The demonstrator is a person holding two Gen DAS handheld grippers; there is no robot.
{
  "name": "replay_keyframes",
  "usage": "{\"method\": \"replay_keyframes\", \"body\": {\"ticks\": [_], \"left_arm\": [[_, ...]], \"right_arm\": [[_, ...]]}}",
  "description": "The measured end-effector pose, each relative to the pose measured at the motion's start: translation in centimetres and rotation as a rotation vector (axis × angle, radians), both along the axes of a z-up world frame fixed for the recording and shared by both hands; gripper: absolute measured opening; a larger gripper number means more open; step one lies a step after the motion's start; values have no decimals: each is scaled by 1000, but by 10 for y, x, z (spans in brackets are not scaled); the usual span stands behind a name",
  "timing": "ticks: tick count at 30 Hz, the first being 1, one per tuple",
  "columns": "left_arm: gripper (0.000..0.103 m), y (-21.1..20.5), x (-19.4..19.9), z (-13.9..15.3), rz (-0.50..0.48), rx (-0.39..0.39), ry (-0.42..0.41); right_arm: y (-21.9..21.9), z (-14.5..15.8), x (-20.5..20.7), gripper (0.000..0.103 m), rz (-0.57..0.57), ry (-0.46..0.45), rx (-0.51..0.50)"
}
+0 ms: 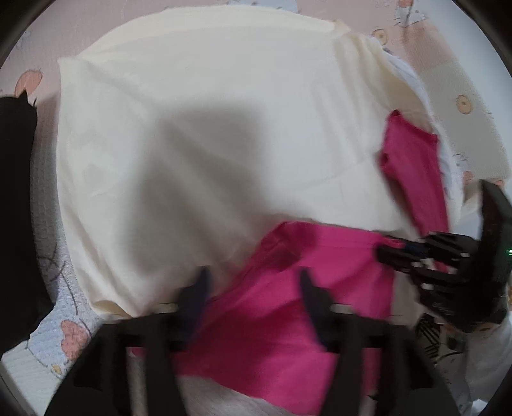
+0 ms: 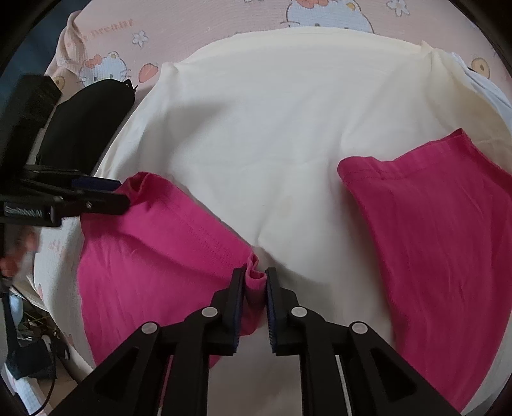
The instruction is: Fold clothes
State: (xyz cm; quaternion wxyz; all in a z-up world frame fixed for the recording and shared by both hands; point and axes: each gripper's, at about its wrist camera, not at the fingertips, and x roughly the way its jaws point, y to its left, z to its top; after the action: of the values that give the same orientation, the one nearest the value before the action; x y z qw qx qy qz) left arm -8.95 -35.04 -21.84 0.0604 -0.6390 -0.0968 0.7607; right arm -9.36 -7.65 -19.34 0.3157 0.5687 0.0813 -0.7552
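On the bed, over a pink cartoon-print sheet (image 2: 204,28), a large cream garment (image 2: 288,128) lies spread flat, with a black garment (image 2: 86,128) at its left edge. Across the cream one's near side lies the magenta garment (image 2: 160,256), two panels showing with a gap between; probably shorts or trousers, but I cannot tell. Left claw (image 1: 252,288) stands released, jaws wide above the magenta cloth, nothing pinched. Right claw (image 2: 256,288) is nearly clenched, a bunched fold of magenta hem sitting between its pads; whether they press it or have slackened I cannot tell for sure. Step, as I judge it: laying out the magenta piece before the first fold. Next move likely calls for a fresh left-claw pinch on an edge, both claws pulling the cloth taut and flat.
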Motion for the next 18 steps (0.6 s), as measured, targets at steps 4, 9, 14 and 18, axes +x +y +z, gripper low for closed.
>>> {"method": "replay_keyframes", "body": {"ticks": [4, 9, 14, 18], "left_arm": [[80, 6, 12, -2, -28, -99, 73], [80, 17, 20, 8, -33, -184, 160], [70, 23, 19, 20, -62, -119, 202], [34, 24, 15, 12, -113, -119, 158]], "right_arm": [[-1, 1, 1, 17, 14, 0, 17], [-3, 2, 4, 17, 22, 11, 31], [6, -1, 4, 17, -37, -37, -24], [12, -3, 2, 18, -62, -89, -69]]}}
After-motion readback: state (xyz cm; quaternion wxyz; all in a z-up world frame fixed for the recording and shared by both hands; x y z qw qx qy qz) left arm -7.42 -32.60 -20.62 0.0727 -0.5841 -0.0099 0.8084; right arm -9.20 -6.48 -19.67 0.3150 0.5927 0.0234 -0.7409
